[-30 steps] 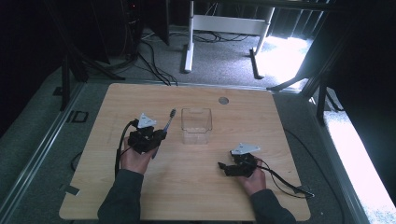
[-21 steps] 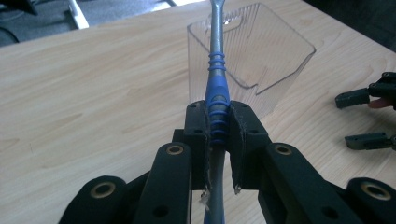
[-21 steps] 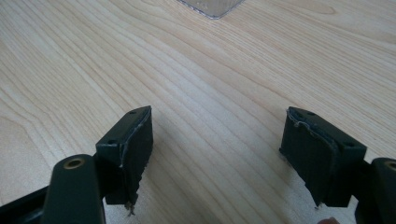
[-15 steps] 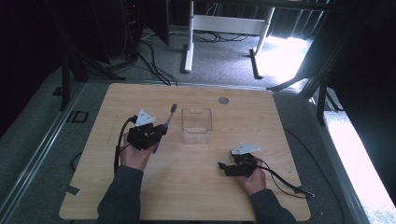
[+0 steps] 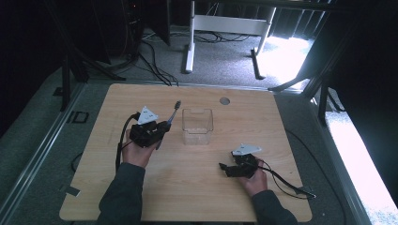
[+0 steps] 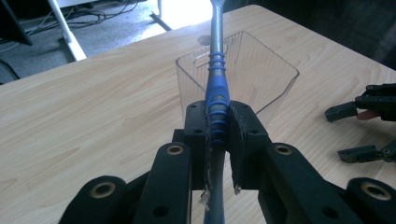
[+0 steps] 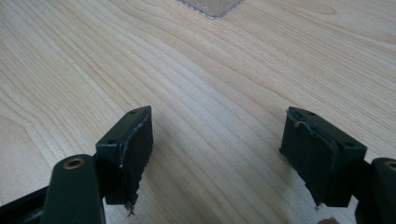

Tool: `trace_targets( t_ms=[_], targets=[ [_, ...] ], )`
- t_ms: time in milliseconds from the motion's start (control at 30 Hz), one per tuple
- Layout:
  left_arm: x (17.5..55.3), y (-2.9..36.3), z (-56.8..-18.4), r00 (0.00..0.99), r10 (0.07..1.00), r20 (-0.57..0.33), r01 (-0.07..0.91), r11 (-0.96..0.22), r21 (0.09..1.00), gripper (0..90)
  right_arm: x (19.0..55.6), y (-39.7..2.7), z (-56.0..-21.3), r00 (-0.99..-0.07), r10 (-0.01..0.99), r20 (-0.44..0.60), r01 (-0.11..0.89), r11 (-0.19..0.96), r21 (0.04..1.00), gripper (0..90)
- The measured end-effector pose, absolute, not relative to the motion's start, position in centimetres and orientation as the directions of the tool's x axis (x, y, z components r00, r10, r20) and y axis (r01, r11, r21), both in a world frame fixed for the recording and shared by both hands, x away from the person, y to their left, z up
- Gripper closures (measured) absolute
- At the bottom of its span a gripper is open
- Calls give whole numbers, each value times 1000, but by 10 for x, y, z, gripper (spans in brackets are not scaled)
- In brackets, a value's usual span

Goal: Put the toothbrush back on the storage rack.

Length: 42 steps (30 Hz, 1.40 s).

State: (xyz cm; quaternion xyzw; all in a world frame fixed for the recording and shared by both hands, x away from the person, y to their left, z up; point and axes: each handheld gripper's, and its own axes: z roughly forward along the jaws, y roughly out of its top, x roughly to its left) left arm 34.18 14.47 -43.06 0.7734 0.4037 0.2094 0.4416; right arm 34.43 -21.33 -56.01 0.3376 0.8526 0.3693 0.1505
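Nearby, clear container (image 5: 197,125) holding nothing, toothbrush (image 6: 217,88) clamped in left gripper (image 6: 218,135)

Overhead looks down; tool cameras close — table (image 5: 281,122) shared.

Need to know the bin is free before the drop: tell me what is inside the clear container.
The clear container looks empty: wood grain shows through its walls. In the left gripper view, the toothbrush held by the left gripper crosses in front, hiding a strip of the interior.

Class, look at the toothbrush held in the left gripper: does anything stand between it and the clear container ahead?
Nothing visible does. The toothbrush, clamped in the left gripper, points at the open container with bare table between.
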Motion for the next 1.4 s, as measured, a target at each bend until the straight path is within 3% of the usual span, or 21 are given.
trace_targets(
  t_ms=[467,1400],
  targets=[
    [346,141,-424,617,787,-11,387,-292,875,787,344,-213,-560,-726,687,-6,466,499,731,246],
    [355,142,-424,661,747,-72,345,-217,913,787,344,-213,-560,-727,687,-8,465,500,731,246]
  ],
)
